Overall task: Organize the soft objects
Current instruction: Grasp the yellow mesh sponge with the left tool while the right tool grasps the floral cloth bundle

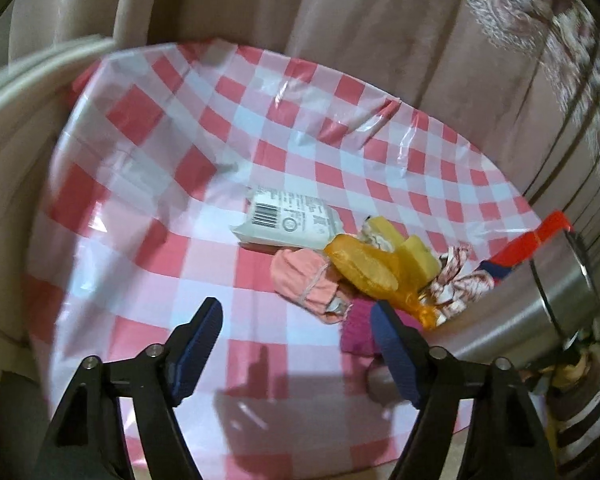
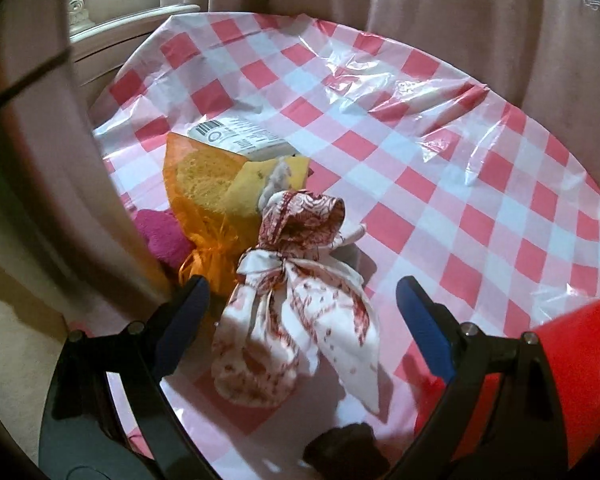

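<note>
Approach step: both grippers, left (image 1: 296,344) and right (image 2: 302,320), gape empty; pouch (image 2: 296,320) sits between right's fingers, beside the sponge (image 2: 208,184); next move likely needs closing on it.

Left handheld two-finger gripper (image 1: 296,348): two black angular plastic finger arms are carrying dark blue ribbed pads (image 1: 204,336) on their inner faces. Small round silver screws (image 1: 155,350) are showing at the arm pivots. Right handheld two-finger gripper (image 2: 302,332): the same black arms are bearing blue pads (image 2: 424,328), with silver pivot screws (image 2: 467,328) showing on each arm.
</note>
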Motion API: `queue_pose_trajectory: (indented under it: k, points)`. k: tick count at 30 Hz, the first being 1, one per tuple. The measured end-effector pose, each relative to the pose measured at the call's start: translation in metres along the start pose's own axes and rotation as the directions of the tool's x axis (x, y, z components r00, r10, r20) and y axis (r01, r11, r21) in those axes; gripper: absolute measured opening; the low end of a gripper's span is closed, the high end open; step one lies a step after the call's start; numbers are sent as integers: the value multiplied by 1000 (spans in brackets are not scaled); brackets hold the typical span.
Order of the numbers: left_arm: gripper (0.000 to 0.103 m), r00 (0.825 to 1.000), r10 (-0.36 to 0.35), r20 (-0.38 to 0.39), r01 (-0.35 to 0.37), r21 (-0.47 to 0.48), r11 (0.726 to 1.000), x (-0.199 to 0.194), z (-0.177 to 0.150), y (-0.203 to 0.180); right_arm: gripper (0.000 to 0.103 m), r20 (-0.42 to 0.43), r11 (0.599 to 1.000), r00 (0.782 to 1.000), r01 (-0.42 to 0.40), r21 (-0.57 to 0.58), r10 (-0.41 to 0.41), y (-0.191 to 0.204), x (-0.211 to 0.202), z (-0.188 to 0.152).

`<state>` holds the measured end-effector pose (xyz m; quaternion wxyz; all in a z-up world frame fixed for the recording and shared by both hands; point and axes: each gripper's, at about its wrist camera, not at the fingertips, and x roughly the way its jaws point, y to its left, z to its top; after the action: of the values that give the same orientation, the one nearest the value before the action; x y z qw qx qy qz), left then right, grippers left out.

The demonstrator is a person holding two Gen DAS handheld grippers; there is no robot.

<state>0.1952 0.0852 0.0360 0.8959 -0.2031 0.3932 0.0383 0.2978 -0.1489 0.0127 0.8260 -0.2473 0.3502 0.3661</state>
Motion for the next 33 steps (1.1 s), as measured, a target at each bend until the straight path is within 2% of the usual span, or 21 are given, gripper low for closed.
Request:
queue_pose_trajectory:
  k: [6,9,11,14,18,19,20,21,22,24,27,29,33]
  points:
    - [72,987,-141,-82,131,-110,985,41,11,-1,86,-22,1000,1000,1,-25,-2,0,17,3]
    - [72,967,-224,-122,198,-200,960,66,15,0,85,-25,1000,1000,-6,-19,5,-5,23,2]
    - [65,949,-275,-152,230,-261,937,85,17,0,85,-26,1000,1000,-9,-17,8,-7,25,2]
    - [61,921,-343,-185,264,-351,898,108,16,2,80,-19,1000,1000,-17,-26,16,-8,29,4]
    - [56,911,-357,-205,254,-404,879,125,18,3,75,-29,999,1000,-14,-50,12,-5,36,7]
    - [54,909,-361,-207,254,-409,876,128,19,2,75,-29,999,1000,-10,-48,9,-5,37,8]
    - [46,908,-361,-213,250,-416,875,131,19,2,74,-28,999,1000,-9,-38,8,-5,39,8]
    - [42,906,-364,-216,250,-419,873,134,20,1,67,-30,999,1000,-8,-31,7,-6,40,9]
    - [34,904,-367,-218,254,-415,874,135,20,-2,54,-39,1000,999,-9,-21,8,-7,42,9]
    - [29,904,-368,-218,259,-406,876,135,22,-3,40,-48,1000,999,4,17,-3,-11,44,8]
    - [25,903,-375,-209,277,-382,881,131,22,-8,36,-32,998,999,19,57,-17,-12,39,5]
    - [23,906,-374,-197,286,-366,886,126,23,-11,35,-20,995,998,57,78,-55,-11,32,2]
    - [19,918,-360,-165,294,-326,899,112,23,-16,34,-6,984,994,113,136,-113,-13,16,-2]
